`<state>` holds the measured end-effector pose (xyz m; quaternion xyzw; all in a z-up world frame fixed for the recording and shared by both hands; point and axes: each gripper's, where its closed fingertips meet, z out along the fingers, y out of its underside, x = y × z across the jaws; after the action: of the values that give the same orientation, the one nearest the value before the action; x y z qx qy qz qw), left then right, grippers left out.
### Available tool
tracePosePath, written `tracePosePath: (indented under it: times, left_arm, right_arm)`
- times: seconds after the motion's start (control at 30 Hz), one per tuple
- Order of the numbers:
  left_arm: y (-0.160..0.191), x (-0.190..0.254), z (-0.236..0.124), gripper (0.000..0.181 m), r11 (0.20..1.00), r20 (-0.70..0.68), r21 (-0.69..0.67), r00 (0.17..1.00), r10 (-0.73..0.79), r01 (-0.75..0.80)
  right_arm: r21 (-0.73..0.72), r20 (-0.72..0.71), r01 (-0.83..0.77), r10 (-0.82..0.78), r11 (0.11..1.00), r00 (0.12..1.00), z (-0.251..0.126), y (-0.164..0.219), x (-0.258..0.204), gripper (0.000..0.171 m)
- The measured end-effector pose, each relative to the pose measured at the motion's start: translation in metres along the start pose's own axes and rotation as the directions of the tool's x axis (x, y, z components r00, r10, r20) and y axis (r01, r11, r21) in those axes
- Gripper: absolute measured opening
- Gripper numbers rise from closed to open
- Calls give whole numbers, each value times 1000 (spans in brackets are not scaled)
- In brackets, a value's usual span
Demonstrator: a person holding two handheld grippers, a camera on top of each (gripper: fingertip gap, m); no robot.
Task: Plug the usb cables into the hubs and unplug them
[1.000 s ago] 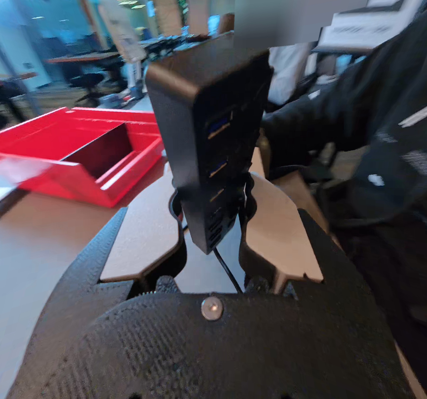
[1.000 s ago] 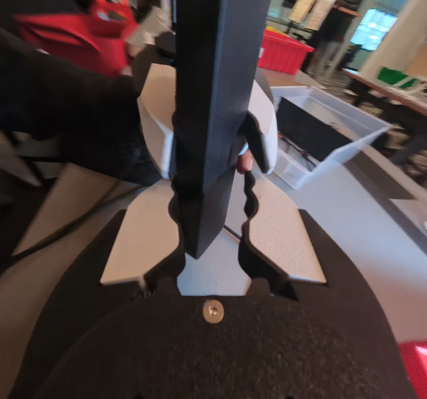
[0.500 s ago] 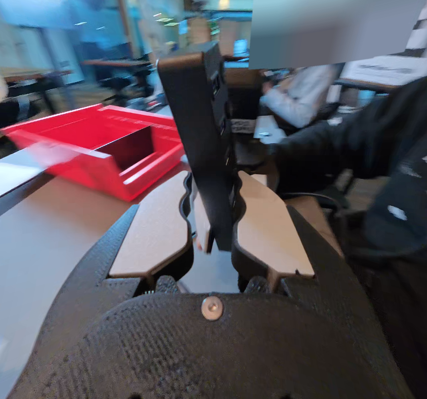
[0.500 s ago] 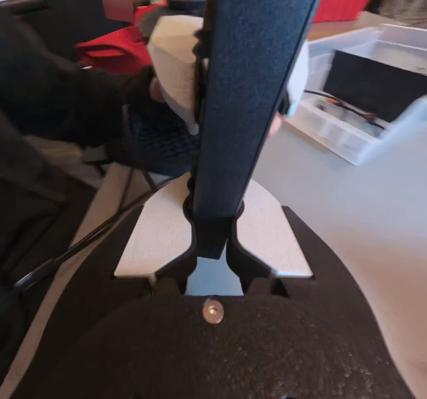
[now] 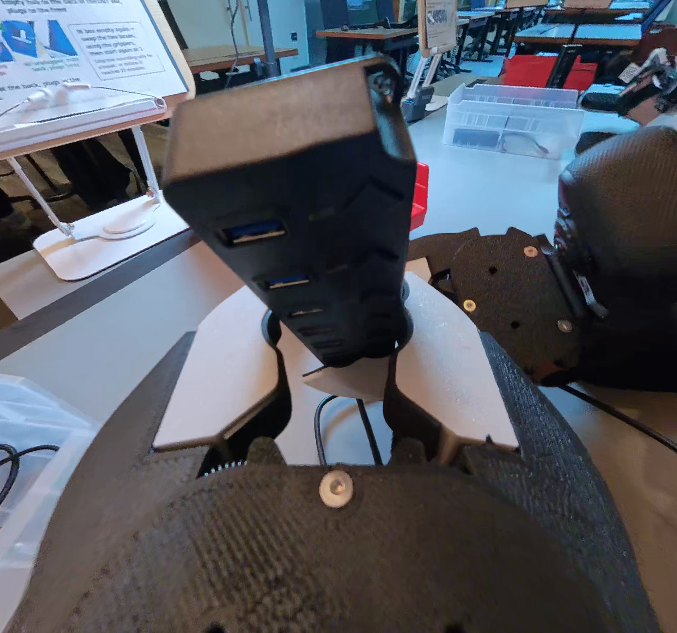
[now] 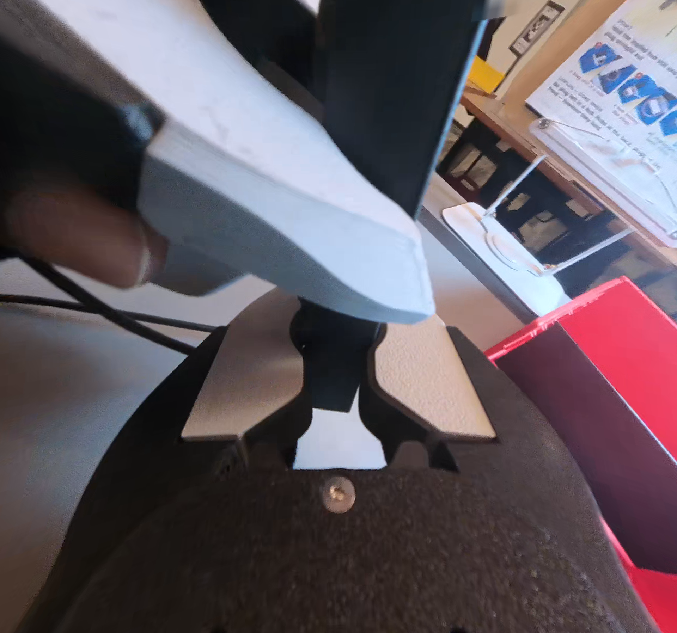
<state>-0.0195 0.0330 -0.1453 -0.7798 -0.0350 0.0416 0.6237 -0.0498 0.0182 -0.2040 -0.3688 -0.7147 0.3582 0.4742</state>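
Two grippers clamp one black USB hub (image 5: 293,190) at once, held up above the pale table (image 5: 110,322). The left gripper (image 5: 335,340) is closed on the hub's lower end, its port face turned to that camera with two blue sockets showing and no plug in them. The right gripper (image 6: 339,359) pinches the same hub (image 6: 395,84) by its narrow end from the opposite side, and in its view a pale finger of the left gripper crosses in front and hides much of the hub. A thin black cable (image 5: 322,428) loops on the table below the left gripper. Around them stand a white document stand (image 5: 84,110) with an instruction sheet at the back left, a clear plastic bin (image 5: 513,117) farther right, and a red bin (image 6: 600,377) just beside the right gripper.
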Motion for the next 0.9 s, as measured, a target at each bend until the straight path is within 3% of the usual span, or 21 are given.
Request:
tracePosePath:
  times: [0.1, 0.2, 0.27, 0.37, 0.4, 0.47, 0.5, 0.67, 0.9]
  left_arm:
    - [-3, 6, -8, 60, 998, -131, 6, 990, 56, -56]
    - [-2, 22, -27, 60, 995, -368, -1, 925, 95, -102]
    - [4, 37, -38, 60, 987, -506, -8, 852, 135, -161]
    - [9, 60, -36, 61, 965, -587, -17, 785, 201, -260]
    - [11, 69, -33, 61, 957, -602, -14, 766, 224, -291]
    - [13, 75, -29, 60, 941, -593, -3, 758, 271, -338]
    - [11, 76, -30, 61, 942, -584, 3, 764, 273, -335]
    - [-16, 56, -32, 66, 962, -374, 124, 886, 273, -244]
    - [14, 65, -31, 55, 920, -434, -31, 834, 341, -392]
  right_arm:
    - [58, 223, 2, -15, 998, 975, -8, -8, -16, 40]
    - [137, 543, -73, -13, 988, 839, -40, -20, -32, 63]
    - [145, 628, -106, -9, 984, 778, -56, -25, -31, 69]
    - [112, 735, -117, -3, 987, 678, -67, -28, -55, 82]
    - [108, 749, -119, -2, 987, 662, -67, -28, -65, 84]
    - [154, 725, -132, -21, 979, 688, -61, -30, -74, 65]
    - [169, 733, -161, -15, 972, 680, -61, -32, -76, 65]
    - [275, 696, -343, 60, 898, 716, -58, -50, -53, 65]
    - [191, 666, -158, -10, 969, 746, -46, -27, -76, 71]
